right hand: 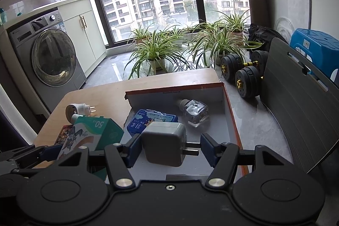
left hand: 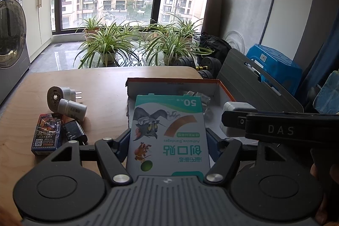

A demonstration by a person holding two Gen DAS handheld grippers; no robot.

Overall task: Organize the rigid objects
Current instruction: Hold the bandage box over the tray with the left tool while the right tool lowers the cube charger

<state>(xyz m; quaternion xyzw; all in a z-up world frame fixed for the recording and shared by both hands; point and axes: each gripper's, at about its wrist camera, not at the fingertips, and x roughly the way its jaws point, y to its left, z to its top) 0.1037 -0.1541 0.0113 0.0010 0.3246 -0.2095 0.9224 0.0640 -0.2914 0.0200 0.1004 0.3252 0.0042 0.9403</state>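
Note:
My left gripper [left hand: 169, 135] is shut on a white-and-teal adhesive bandage box [left hand: 169, 120] with cartoon print, held above the near-left edge of an orange-rimmed cardboard tray [left hand: 173, 82]. My right gripper [right hand: 170, 141] is shut on a grey plug charger [right hand: 163, 141] over the tray [right hand: 231, 120]; its prongs point toward the right pad. A blue tissue pack [right hand: 152, 120] and a clear bottle [right hand: 193, 111] lie in the tray. On the wooden table [left hand: 101, 82] to the left lie a round plug adapter [left hand: 56, 96], a white bottle [left hand: 73, 108], a card box [left hand: 45, 135] and a black charger [left hand: 74, 130].
A washing machine [right hand: 53, 56] and white cabinet stand at the left. Potted plants [right hand: 156, 50] line the window. Black dumbbells [right hand: 243, 77], a grey slatted board [right hand: 296, 103] and a blue stool [right hand: 313, 43] sit to the right of the table.

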